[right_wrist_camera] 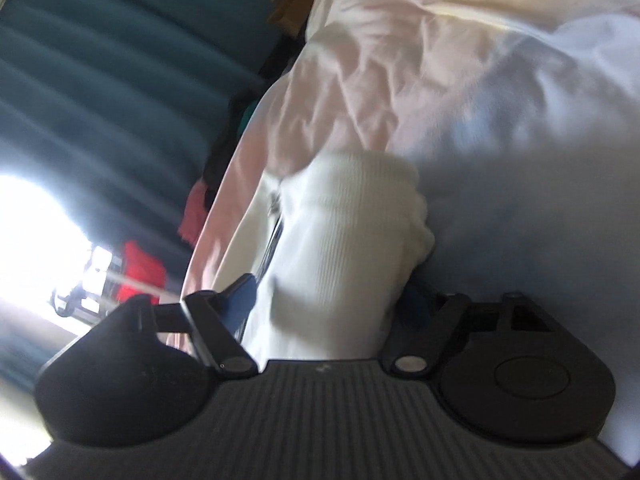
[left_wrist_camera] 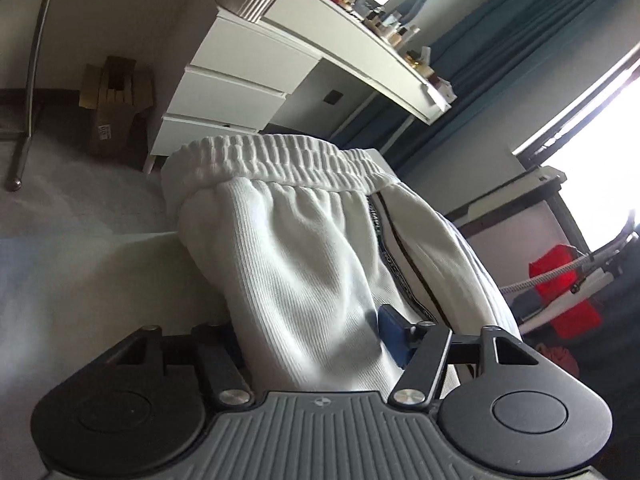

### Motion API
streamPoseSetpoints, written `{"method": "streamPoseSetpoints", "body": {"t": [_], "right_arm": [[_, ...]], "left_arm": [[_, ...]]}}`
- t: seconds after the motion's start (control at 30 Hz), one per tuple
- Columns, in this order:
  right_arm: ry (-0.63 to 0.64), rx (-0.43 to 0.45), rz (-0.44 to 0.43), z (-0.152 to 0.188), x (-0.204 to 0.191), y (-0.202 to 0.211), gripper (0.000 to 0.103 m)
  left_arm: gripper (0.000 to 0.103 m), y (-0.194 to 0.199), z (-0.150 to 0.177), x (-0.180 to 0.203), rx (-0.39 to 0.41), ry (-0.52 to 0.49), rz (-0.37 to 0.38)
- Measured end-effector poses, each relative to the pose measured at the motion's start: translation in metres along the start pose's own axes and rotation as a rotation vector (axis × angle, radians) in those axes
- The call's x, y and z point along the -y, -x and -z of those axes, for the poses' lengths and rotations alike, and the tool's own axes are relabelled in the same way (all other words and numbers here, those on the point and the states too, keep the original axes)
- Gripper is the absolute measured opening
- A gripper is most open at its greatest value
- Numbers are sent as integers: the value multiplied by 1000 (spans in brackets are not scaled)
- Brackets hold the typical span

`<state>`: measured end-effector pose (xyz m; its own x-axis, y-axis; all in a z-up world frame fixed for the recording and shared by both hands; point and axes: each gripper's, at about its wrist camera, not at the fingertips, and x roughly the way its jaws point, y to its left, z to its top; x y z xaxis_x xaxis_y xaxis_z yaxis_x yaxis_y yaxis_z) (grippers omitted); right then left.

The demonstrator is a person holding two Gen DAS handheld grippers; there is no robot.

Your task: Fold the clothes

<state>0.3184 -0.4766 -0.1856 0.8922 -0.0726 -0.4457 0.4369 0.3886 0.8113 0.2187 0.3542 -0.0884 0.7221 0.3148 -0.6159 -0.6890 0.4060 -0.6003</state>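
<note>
White ribbed shorts (left_wrist_camera: 304,248) with an elastic waistband (left_wrist_camera: 276,156) and a dark side stripe (left_wrist_camera: 400,256) hang bunched between the fingers of my left gripper (left_wrist_camera: 316,336), which is shut on them; one blue pad (left_wrist_camera: 394,334) shows. In the right wrist view the same white shorts (right_wrist_camera: 340,248) are pinched in my right gripper (right_wrist_camera: 324,304), shut on them, above a pale rumpled bed sheet (right_wrist_camera: 440,80). That view is blurred.
A white desk with drawers (left_wrist_camera: 236,84) and cluttered top stands behind. A cardboard box (left_wrist_camera: 116,100) and metal pole (left_wrist_camera: 36,60) are left. Teal curtains (right_wrist_camera: 100,80), a bright window (left_wrist_camera: 600,128) and a red object (left_wrist_camera: 560,292) are right.
</note>
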Motion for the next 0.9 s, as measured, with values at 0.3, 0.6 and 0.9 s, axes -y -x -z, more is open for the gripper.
{"method": "streamPoseSetpoints", "body": {"t": [0.3, 0.6, 0.9], "right_arm": [[38, 35, 49, -15, -28, 25, 15], [51, 61, 56, -31, -23, 111, 14], [-67, -17, 80, -28, 38, 180, 13]], "left_arm": [[15, 39, -41, 22, -11, 23, 42], [14, 153, -77, -6, -58, 6, 112], [14, 198, -71, -103, -177, -55, 18]]}}
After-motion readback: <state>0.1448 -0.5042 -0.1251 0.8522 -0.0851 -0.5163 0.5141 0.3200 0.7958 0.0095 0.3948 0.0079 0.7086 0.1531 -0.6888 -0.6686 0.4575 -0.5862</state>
